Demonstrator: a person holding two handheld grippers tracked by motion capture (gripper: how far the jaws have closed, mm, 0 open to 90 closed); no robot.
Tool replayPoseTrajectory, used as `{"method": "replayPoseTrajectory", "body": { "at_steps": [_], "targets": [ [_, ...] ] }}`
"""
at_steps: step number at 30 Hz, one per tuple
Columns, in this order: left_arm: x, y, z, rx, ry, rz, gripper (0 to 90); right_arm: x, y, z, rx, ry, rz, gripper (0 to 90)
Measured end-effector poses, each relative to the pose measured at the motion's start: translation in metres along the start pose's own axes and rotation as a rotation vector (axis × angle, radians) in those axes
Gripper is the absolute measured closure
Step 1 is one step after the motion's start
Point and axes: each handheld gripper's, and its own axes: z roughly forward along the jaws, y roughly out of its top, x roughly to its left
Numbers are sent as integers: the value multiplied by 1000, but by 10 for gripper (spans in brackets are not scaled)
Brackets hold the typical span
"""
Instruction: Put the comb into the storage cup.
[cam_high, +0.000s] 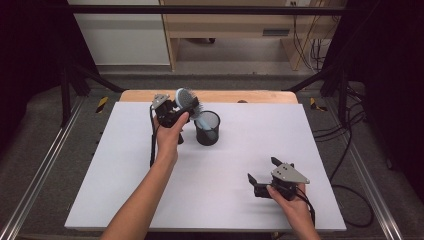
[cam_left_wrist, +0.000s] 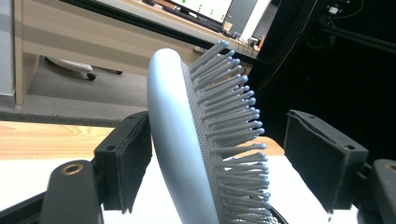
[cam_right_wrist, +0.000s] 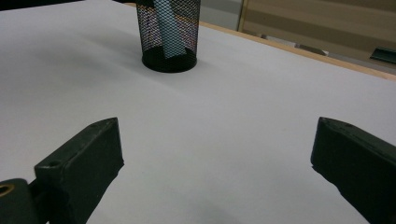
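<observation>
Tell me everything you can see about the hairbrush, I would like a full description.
The hairbrush looks like pale blue-grey plastic, with an oval, smoothly rounded back and rows of ball-tipped bristles on a dotted pad. It stands tilted, handle down inside the black mesh cup, head above the rim. The head sits between the jaws of the left tool: one pad lies against its back, the other stands apart from the bristles.
</observation>
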Motion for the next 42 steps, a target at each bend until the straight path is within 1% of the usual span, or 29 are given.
{"method": "replayPoseTrajectory", "body": {
  "at_steps": [6, 8, 9, 10, 11, 12, 13, 14, 17, 19, 25, 29, 34, 42],
  "targets": [
    [-1, 0, 0, -5, 1, 1, 194, 0, 0, 0, -1, 1, 1, 25],
    [-1, 0, 1, -7, 0, 0, 157, 0, 0, 0, -1, 1, 1, 25],
    [-1, 0, 1, -7, 2, -1, 157, 0, 0, 0, -1, 0, 1, 25],
    [-1, 0, 1, -7, 1, -1, 125, 0, 0, 0, 0, 1, 1, 25],
    [-1, 0, 1, -6, 2, -1, 125, 0, 0, 0, 0, 1, 1, 25],
    [-2, 0, 1, -5, 6, 2, 89, 0, 0, 0, 0, 2, 0, 25],
    [-2, 0, 1, -4, 6, 4, 89, 0, 0, 0, 0, 2, 0, 25],
    [-2, -1, 2, -3, 5, 2, 61, 0, 0, 0, -1, 1, 1, 25],
    [-2, -1, 2, -2, 1, 1, 40, 0, 0, 0, 0, 1, 0, 25],
    [-2, -1, 2, -6, -5, 9, 20, 0, 0, 0, 0, 1, 0, 25],
    [-4, 0, 1, -25, -11, 25, 16, 0, 0, 0, 0, 4, -1, 25],
    [-5, 1, 1, -26, -8, 38, 16, 0, 0, 0, 1, 5, -1, 25],
    [-5, 1, 0, -31, -3, 43, 16, 0, 0, 1, 1, 5, -2, 25],
    [-4, 2, -1, -25, 8, 48, 18, 0, 0, 1, 1, 6, -1, 25]
  ]
}}
